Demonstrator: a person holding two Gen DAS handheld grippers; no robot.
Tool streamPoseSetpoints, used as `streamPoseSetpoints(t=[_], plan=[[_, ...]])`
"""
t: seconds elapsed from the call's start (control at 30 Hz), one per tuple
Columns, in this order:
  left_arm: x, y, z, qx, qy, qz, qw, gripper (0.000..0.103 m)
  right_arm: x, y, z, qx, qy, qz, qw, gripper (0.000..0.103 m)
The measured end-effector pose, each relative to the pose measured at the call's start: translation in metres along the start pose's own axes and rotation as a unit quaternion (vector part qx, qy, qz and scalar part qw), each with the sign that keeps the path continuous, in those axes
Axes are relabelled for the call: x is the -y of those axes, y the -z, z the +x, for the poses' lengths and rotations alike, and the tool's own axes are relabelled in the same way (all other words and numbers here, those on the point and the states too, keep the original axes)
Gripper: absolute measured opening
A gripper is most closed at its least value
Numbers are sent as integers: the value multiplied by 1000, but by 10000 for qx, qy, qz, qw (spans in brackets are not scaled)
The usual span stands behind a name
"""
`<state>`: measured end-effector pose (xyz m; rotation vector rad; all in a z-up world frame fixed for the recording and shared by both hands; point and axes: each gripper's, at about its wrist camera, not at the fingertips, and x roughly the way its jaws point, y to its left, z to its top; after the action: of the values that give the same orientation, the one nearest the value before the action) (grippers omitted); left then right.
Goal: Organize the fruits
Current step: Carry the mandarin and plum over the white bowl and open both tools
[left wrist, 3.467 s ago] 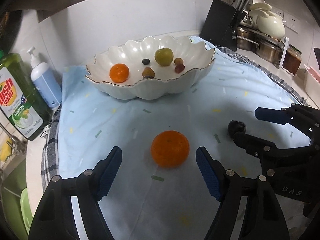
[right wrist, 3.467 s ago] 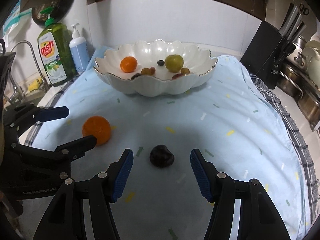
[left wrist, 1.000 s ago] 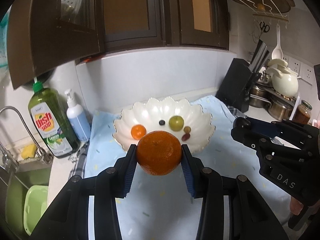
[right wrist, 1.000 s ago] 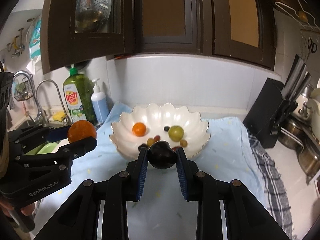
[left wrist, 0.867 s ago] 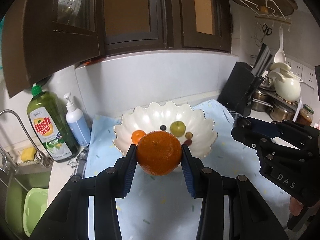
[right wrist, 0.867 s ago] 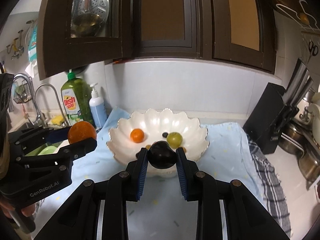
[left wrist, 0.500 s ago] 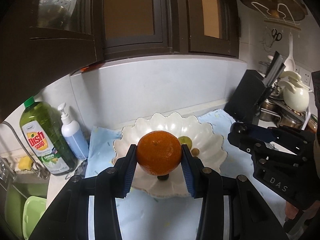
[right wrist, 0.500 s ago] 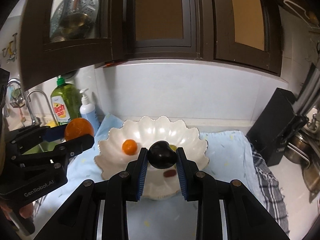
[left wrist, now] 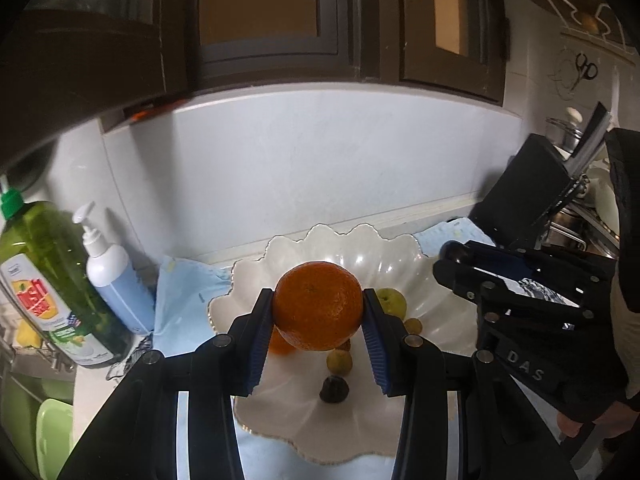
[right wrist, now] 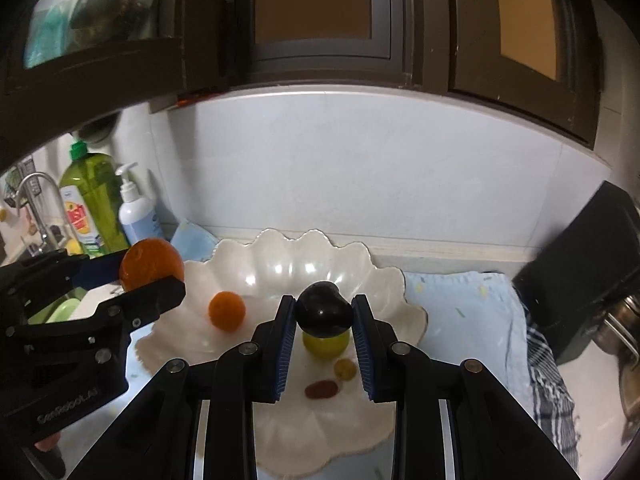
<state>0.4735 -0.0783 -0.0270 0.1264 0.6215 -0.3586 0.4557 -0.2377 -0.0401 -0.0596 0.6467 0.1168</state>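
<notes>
A home kitchen: dark wooden wall cabinets [right wrist: 320,20] above a pale backsplash, a green dish soap bottle [left wrist: 48,292] and pump dispenser [left wrist: 114,276] beside a sink tap [right wrist: 36,196], a black knife block [left wrist: 528,196], steel pots [left wrist: 576,224].

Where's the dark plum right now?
In the right wrist view, the dark plum is clamped in the right gripper, held above the white scalloped bowl, directly over a green fruit.

A green dish soap bottle [left wrist: 48,284] stands beside a white pump bottle [left wrist: 116,276] — left of the blue cloth [right wrist: 468,308]; a black knife block [left wrist: 532,192] (right side) under dark cabinets [right wrist: 320,20]; faucet [right wrist: 40,200] far left.
</notes>
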Motion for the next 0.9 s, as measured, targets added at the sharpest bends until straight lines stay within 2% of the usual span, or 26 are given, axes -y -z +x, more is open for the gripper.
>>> streamPoseSetpoints(t=[0.47,0.7,0.8,0.87,0.9], plan=[[-4,-15,77,-595,-138,31,9981,42,20,-21,79,-705,79,100,9974,30],[2,-12,101,-920,-230,152,9954,43,28,-15,105,-1109,29,152,9937,30],[2,-10,107,-1051,-152,163,9942,43,29,-13,110,-1188,9,168,9928,30],[2,-8,110,-1130,-139,123,9934,45,30,-11,111,-1207,2,191,9925,30],[1,-8,111,-1135,-163,108,9933,51,30,-11,111,-1214,-1,194,9924,31]])
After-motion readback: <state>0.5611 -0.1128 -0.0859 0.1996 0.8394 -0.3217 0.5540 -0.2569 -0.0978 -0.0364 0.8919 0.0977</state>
